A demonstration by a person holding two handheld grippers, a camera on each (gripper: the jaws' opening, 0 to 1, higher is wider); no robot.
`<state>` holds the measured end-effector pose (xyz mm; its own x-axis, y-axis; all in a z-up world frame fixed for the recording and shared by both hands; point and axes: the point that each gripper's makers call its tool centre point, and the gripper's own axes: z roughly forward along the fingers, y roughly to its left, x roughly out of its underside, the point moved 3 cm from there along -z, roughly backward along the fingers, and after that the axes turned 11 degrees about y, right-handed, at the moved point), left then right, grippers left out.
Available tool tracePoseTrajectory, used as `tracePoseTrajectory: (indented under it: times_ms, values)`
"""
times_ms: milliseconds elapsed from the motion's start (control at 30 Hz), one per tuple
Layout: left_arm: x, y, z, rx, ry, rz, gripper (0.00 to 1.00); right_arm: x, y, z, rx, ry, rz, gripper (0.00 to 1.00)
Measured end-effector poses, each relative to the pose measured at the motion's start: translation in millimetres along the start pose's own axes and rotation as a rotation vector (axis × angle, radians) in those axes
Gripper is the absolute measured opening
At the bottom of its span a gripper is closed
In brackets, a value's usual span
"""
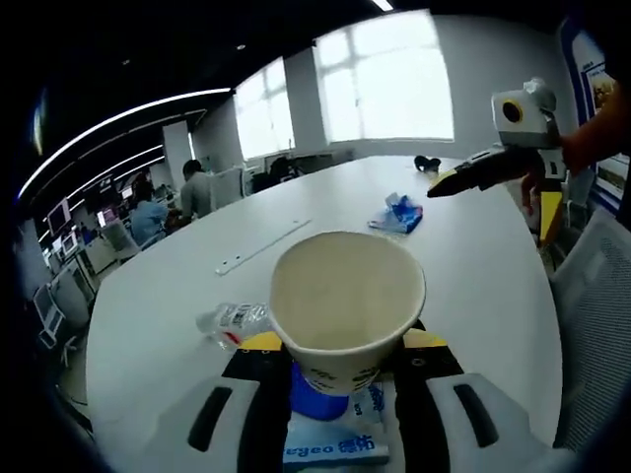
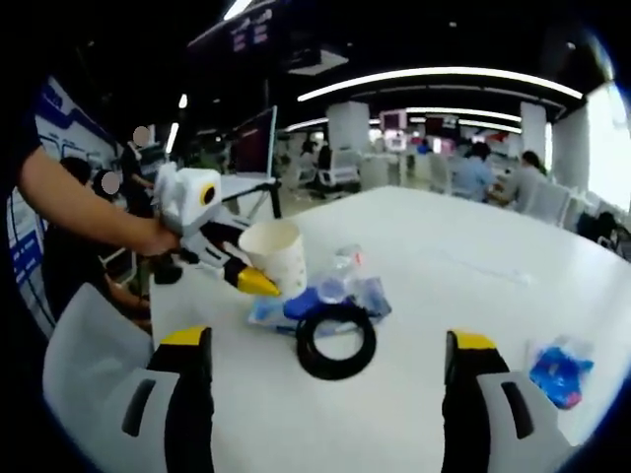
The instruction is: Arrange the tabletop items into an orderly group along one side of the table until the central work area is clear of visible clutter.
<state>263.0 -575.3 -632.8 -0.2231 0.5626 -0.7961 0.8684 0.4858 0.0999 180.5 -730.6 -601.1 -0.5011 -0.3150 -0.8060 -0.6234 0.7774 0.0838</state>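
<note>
Paper cup (image 1: 347, 301) sat clamped in the left gripper (image 1: 347, 347), seemingly bound for the pile with the tape ring (image 2: 336, 342). Right gripper (image 2: 330, 345) hung wide, empty.

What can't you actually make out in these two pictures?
- Left gripper view: the paper cup hides most of the blue and white packet under it, whose print is cut off.
- Left gripper view: the plastic bottle is partly behind the cup, its label too blurred to read.
- Right gripper view: the blue wrapper is too blurred to identify.
- Right gripper view: the clear items behind the black ring blend together.
</note>
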Motion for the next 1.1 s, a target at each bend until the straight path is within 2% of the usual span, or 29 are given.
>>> tracePoseTrajectory:
  times_ms: [333, 633, 1100]
  values:
    - [4.3, 21.1, 0.0, -0.043, -0.004, -0.057, 0.4, 2.2, -6.3, -3.0, 0.011, 0.002, 0.005, 0.95]
    - [11.0, 38.2, 0.9, -0.083, 0.002, -0.106, 0.4, 6.1, -12.1, -2.8, 0.011, 0.012, 0.025, 0.98]
    - [19.0, 65.5, 5.3, -0.144, 0.003, -0.177, 0.4, 10.5, -18.3, 2.5, 0.013, 0.018, 0.049, 0.93]
